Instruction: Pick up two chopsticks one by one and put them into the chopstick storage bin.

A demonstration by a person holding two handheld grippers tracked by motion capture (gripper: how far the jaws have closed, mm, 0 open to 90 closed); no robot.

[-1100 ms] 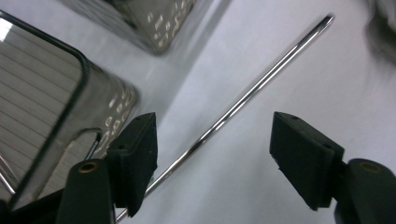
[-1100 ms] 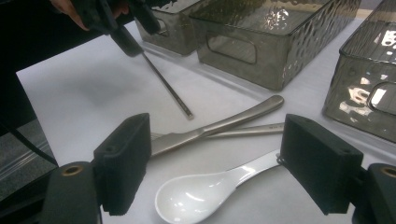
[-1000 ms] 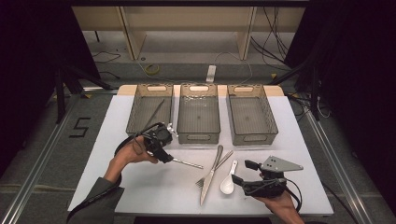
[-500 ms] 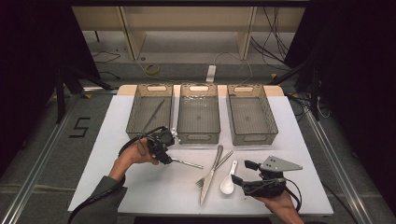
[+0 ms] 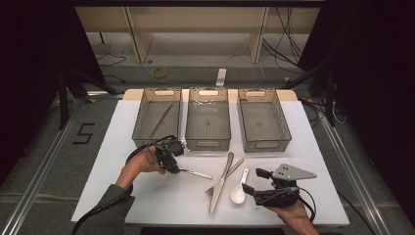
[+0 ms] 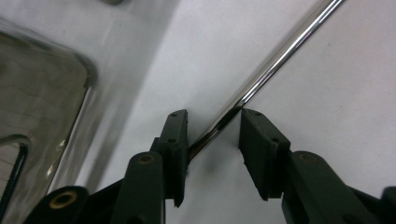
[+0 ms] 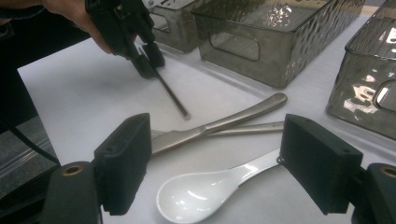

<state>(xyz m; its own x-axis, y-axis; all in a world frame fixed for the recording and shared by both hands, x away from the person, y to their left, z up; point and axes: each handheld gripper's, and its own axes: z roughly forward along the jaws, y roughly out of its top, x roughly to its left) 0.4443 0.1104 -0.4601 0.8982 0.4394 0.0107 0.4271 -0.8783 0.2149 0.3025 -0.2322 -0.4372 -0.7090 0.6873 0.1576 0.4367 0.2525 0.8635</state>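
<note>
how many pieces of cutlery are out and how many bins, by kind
Thin metal chopsticks: 2, one in the left gripper's fingers, one in the left smoky plastic bin
Steel table knife: 1
Steel fork: 1
White ceramic soup spoon: 1
Smoky clear plastic bins: 3
Total: 8

Three grey bins (image 5: 208, 119) stand in a row, upper centre; knife (image 5: 221, 182), fork (image 5: 226, 177) and white spoon (image 5: 240, 188) lie lower centre.
</note>
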